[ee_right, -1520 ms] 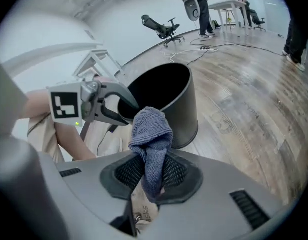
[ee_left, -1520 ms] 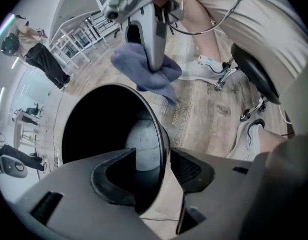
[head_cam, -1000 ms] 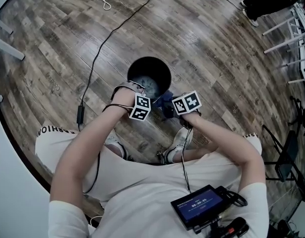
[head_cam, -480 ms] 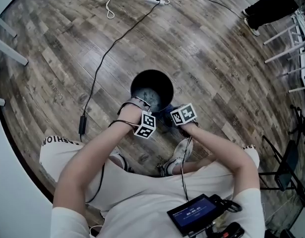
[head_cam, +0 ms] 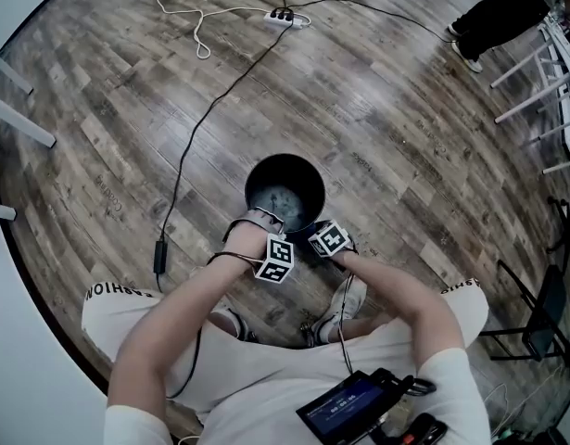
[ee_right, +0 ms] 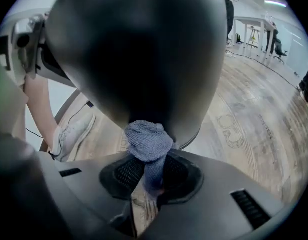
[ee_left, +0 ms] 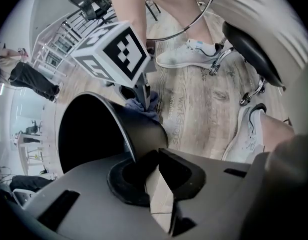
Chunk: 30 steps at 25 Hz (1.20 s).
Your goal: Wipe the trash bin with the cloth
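Grey-blue cloth (ee_right: 147, 139), clenched in the jaws of my right gripper (ee_right: 146, 179), is pressing lower down the trash bin (head_cam: 250, 182) wall. My left gripper (ee_left: 155, 159) has just been closing its jaws onto the rim, so wiping is likely starting.

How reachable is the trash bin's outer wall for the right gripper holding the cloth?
Yes, it looks so. The right gripper is shut on the cloth, whose bunched end sits at the trash bin wall straight ahead. Nothing shows between them, though whether it already touches I cannot tell.
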Each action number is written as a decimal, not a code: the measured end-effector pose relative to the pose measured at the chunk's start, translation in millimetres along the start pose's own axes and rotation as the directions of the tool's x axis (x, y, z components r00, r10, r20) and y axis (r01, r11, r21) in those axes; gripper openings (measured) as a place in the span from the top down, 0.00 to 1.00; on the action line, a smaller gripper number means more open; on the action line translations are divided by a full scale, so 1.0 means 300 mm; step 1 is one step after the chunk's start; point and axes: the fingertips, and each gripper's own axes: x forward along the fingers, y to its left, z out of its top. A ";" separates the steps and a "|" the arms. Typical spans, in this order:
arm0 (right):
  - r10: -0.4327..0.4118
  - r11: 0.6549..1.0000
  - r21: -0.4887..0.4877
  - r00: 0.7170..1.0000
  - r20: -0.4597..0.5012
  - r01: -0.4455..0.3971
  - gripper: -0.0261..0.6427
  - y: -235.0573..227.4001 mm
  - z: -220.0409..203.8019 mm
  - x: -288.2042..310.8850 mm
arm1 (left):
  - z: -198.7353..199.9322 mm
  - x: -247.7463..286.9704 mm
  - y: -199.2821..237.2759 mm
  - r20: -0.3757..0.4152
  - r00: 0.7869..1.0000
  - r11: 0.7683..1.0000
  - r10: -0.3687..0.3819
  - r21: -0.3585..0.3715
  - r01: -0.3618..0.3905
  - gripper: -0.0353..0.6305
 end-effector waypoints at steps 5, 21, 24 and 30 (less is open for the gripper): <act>-0.049 0.999 0.018 0.996 -0.071 0.050 0.85 -0.032 -0.108 0.134 | 0.027 -0.001 -0.033 0.015 1.000 1.000 -0.014 -0.006 0.014 0.86; -0.171 0.957 0.239 0.985 0.006 0.164 0.85 -0.032 -0.069 0.057 | 0.024 0.009 -0.026 0.024 1.000 0.999 -0.010 -0.033 0.011 0.82; -0.138 0.954 0.270 0.990 -0.003 0.134 0.85 0.032 -0.030 -0.060 | 0.023 -0.011 -0.021 0.054 0.999 0.998 -0.005 -0.059 0.008 0.72; -0.101 0.950 0.299 0.995 0.026 0.089 0.85 0.147 0.009 -0.271 | -0.036 -0.011 -0.044 0.031 0.999 0.999 0.011 -0.040 -0.010 0.66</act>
